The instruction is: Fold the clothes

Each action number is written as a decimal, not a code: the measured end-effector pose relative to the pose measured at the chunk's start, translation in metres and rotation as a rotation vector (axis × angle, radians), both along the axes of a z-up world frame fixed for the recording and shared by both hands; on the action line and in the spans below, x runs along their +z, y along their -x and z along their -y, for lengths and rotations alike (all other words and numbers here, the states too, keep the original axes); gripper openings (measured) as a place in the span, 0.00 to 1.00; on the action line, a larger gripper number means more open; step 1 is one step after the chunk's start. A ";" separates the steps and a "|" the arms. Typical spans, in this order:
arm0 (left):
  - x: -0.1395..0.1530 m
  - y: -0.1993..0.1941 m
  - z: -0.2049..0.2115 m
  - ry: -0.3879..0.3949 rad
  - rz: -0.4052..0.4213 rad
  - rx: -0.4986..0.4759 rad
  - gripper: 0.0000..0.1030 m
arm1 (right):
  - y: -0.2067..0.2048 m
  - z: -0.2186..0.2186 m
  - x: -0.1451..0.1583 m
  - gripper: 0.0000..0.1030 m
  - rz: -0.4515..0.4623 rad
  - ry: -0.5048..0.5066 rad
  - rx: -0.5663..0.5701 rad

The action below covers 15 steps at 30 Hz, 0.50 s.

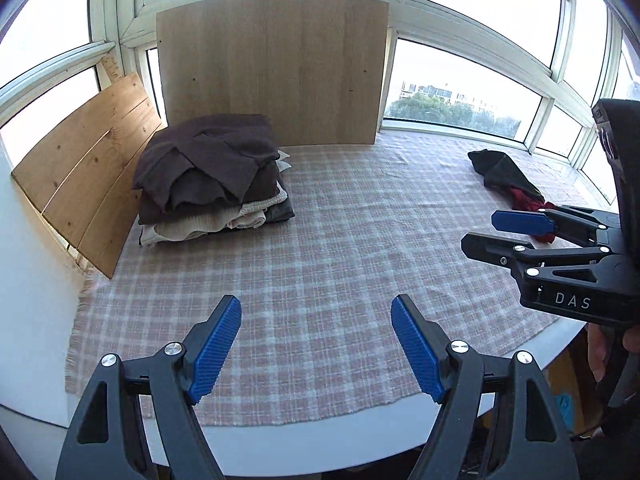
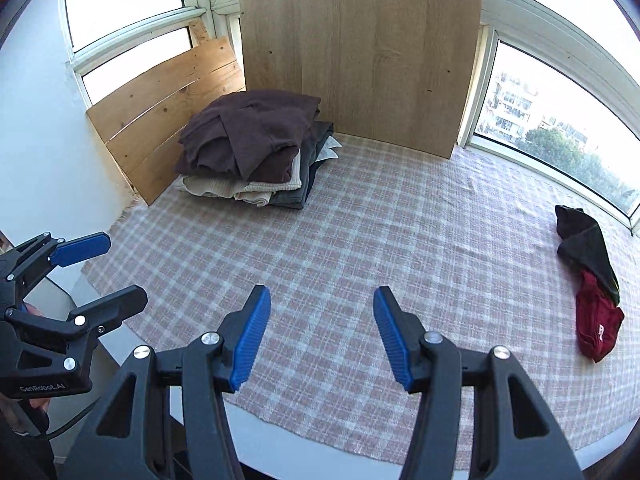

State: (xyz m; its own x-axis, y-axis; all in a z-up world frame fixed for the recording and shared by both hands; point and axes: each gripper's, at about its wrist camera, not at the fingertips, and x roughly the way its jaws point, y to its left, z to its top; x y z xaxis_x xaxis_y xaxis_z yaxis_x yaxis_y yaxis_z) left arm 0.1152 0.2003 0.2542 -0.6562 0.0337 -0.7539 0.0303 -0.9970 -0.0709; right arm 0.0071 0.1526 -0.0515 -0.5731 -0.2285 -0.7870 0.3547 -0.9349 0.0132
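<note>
Dark-and-red crumpled garment (image 2: 590,280) lies unfolded at table's right edge, both grippers (image 1: 316,344) (image 2: 322,336) apart and empty; hasty one-sided pinch risks dragging checked cloth (image 2: 400,220).

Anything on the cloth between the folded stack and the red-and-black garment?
Nothing: in the right wrist view only bare checked cloth runs from the folded stack to the red-and-black garment.

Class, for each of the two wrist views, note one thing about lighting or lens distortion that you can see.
Left wrist view: the window panes blow out to white, and fisheye bends the window frame into a curve. Right wrist view: daylight from behind leaves the folded pile dim in front, and the checked cloth bulges in the middle.
</note>
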 end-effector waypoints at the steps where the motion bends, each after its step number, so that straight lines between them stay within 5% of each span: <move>1: 0.002 -0.006 -0.005 -0.003 -0.004 0.004 0.74 | -0.009 -0.005 0.002 0.52 -0.003 0.001 0.001; 15: 0.007 -0.074 -0.034 0.012 0.012 0.082 0.74 | -0.087 -0.035 0.015 0.52 -0.054 -0.010 0.046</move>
State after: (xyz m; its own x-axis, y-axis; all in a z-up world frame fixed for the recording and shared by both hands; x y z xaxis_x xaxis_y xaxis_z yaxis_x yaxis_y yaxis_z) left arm 0.1893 0.2346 0.2612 -0.6472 -0.0293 -0.7617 0.1130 -0.9919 -0.0578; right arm 0.0939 0.1878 -0.0361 -0.6043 -0.2480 -0.7572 0.3969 -0.9177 -0.0162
